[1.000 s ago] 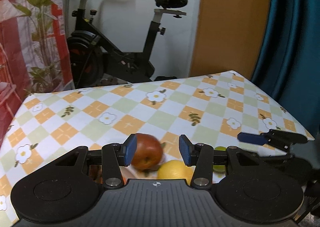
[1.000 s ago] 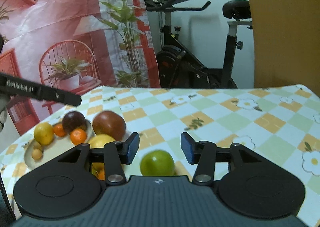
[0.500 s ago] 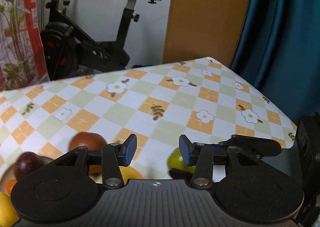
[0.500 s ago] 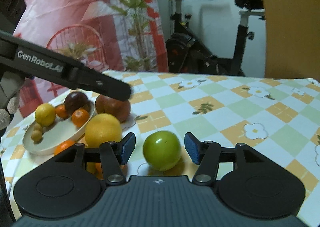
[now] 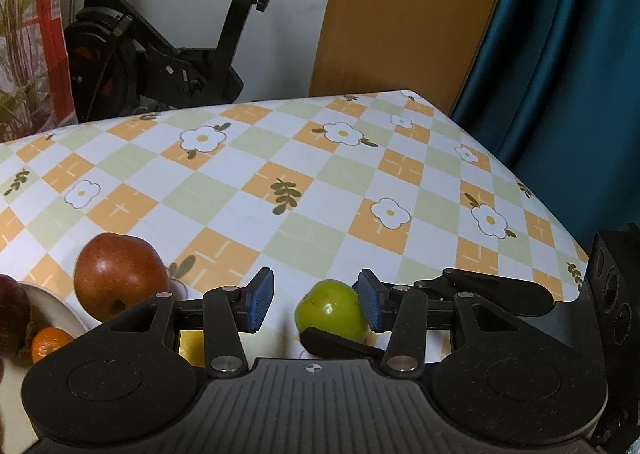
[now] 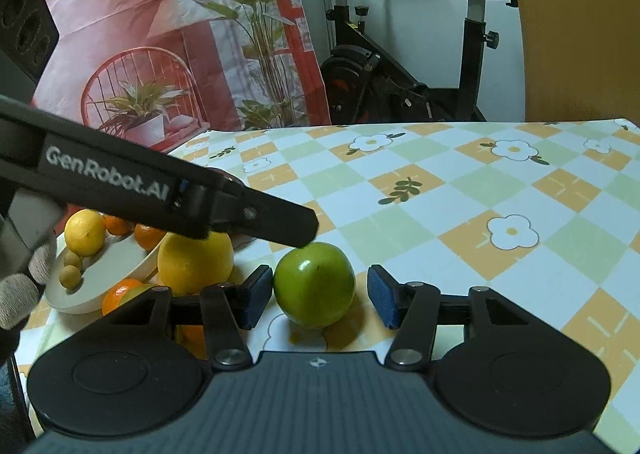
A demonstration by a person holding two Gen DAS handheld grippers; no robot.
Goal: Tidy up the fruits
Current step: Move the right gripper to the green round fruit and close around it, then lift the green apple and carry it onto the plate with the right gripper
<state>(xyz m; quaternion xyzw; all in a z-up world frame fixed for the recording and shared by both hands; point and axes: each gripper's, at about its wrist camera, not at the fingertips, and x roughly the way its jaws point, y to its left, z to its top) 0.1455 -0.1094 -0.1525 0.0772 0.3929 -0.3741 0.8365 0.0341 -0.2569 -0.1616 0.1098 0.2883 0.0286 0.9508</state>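
A green apple [image 6: 315, 284] lies on the checked tablecloth between the open fingers of my right gripper [image 6: 320, 300], close to the left pad. It also shows in the left wrist view [image 5: 331, 310], by the right pad of my open, empty left gripper [image 5: 316, 306]. A red apple [image 5: 119, 274] lies on the cloth beside a white plate [image 6: 96, 276]. The plate holds a lemon [image 6: 85, 232], small oranges [image 6: 149, 234] and small round fruits [image 6: 71, 277]. A large yellow citrus [image 6: 195, 262] lies next to the plate.
The left gripper's arm [image 6: 160, 193] crosses above the plate and the green apple in the right wrist view. The right gripper's fingers [image 5: 496, 292] lie behind the green apple in the left wrist view. An exercise bike [image 6: 404, 65] stands beyond the table's far edge.
My right gripper has moved forward so the green apple now sits between its fingers. My left gripper has swung right, from the red apple towards the green apple.
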